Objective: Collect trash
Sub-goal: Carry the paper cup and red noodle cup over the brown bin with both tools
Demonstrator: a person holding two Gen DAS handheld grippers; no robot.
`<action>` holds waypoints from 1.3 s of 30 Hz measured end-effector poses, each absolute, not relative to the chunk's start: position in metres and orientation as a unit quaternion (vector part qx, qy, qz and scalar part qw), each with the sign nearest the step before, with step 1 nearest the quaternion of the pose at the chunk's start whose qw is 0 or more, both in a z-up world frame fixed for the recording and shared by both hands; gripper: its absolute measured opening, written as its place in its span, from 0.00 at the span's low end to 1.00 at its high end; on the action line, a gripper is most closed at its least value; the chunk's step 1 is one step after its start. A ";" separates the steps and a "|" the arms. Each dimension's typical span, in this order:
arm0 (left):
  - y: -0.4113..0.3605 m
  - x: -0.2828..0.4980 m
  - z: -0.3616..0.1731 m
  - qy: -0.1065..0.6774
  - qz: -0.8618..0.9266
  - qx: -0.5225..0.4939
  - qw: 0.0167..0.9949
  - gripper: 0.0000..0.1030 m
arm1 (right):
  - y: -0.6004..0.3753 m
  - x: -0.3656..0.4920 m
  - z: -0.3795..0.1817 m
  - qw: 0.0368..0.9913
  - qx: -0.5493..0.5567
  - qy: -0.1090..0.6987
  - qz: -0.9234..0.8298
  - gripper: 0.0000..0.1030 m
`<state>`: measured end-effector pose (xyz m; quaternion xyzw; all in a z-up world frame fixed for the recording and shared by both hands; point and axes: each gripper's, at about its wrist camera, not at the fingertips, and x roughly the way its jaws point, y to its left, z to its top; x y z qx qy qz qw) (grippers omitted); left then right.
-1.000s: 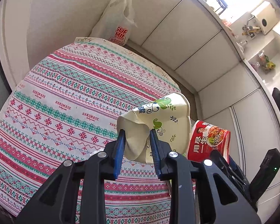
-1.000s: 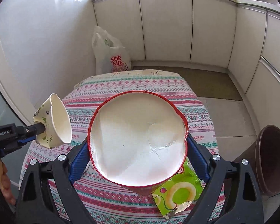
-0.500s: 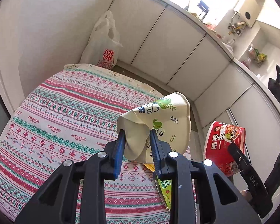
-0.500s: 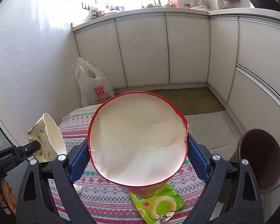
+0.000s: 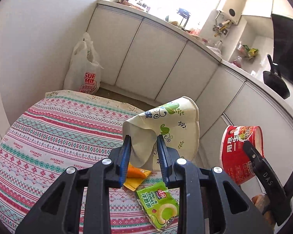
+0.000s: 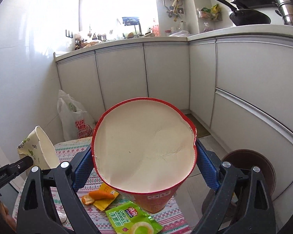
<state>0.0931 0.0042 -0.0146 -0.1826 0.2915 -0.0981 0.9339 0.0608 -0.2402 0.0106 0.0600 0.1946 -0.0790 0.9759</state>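
A: Jaws of the left gripper [image 5: 142, 152] are pinching the crumpled paper cup [image 5: 166, 124], which is hanging above the desk [image 5: 48, 136].

B: Right view: the right gripper [image 6: 144, 163] is clamping the red noodle bowl [image 6: 144, 146], jaws spread wide, over the onion rings wrapper [image 6: 132, 220].

A: I'm thinking the soft bowl wall could be buckling and slipping free.
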 end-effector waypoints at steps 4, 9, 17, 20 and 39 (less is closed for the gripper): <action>-0.014 0.094 -0.010 0.283 -0.116 -0.181 0.935 0.27 | -0.254 0.055 0.016 0.977 0.060 0.177 -0.099 0.85; -0.036 0.095 -0.005 0.275 -0.138 -0.173 0.936 0.27 | -0.273 0.046 0.021 0.977 0.058 0.161 -0.124 0.85; -0.077 0.096 0.004 0.266 -0.169 -0.159 0.936 0.27 | -0.307 0.034 0.028 0.973 0.071 0.143 -0.166 0.85; -0.091 0.098 0.007 0.264 -0.180 -0.158 0.935 0.27 | -0.322 0.032 0.031 0.970 0.082 0.139 -0.181 0.85; -0.247 0.119 0.000 0.293 -0.281 -0.148 0.902 0.27 | -0.465 0.008 0.009 0.923 0.143 0.152 -0.324 0.85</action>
